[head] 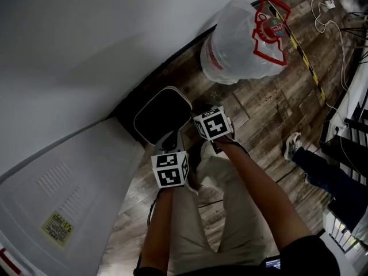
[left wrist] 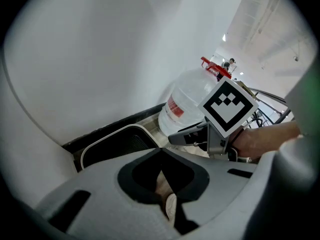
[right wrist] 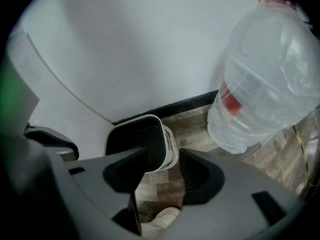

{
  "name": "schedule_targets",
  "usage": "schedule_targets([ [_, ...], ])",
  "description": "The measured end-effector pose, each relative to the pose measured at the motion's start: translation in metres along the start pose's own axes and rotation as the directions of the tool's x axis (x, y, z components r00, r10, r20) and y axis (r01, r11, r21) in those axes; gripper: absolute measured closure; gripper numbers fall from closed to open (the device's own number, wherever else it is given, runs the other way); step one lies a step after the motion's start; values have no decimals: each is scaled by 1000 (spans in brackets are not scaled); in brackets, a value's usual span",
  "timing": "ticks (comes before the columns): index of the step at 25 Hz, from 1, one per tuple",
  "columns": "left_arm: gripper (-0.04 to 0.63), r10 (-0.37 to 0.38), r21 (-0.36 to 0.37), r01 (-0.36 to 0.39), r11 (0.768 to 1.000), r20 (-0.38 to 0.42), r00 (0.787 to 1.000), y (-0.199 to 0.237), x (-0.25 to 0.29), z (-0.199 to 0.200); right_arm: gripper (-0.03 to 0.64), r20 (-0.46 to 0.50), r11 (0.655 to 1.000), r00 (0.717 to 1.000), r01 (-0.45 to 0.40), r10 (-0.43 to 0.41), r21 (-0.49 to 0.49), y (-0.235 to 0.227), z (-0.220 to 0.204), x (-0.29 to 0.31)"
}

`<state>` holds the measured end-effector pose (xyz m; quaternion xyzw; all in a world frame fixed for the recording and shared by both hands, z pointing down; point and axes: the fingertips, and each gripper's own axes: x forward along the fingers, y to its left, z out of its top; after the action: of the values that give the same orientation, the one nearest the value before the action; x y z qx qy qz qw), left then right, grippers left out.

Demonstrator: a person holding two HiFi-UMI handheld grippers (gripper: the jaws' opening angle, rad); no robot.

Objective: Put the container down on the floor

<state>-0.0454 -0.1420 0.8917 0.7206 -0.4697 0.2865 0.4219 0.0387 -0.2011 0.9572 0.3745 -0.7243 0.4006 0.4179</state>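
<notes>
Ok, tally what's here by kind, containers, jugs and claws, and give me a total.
Container: 1
Jug: 1
Claws: 2, the left claw and the right claw
Total: 4

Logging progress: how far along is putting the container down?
Done, it seems: the container stands on the floor by the wall. In hand: nothing; right gripper open, left gripper shut, empty. Left: only drawing away.
</notes>
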Motion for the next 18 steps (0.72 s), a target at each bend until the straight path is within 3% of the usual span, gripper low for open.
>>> schedule_targets([
  [8,581,12,19,-13,1000,7,1000,-28,-57,33,417,-1,1000,1000,-20,20,20,22,9,-64],
  [18,581,46,16,-46,999,17,999,-49,-130,64,481,24,998,999,-32,30,58,53,20,-140],
])
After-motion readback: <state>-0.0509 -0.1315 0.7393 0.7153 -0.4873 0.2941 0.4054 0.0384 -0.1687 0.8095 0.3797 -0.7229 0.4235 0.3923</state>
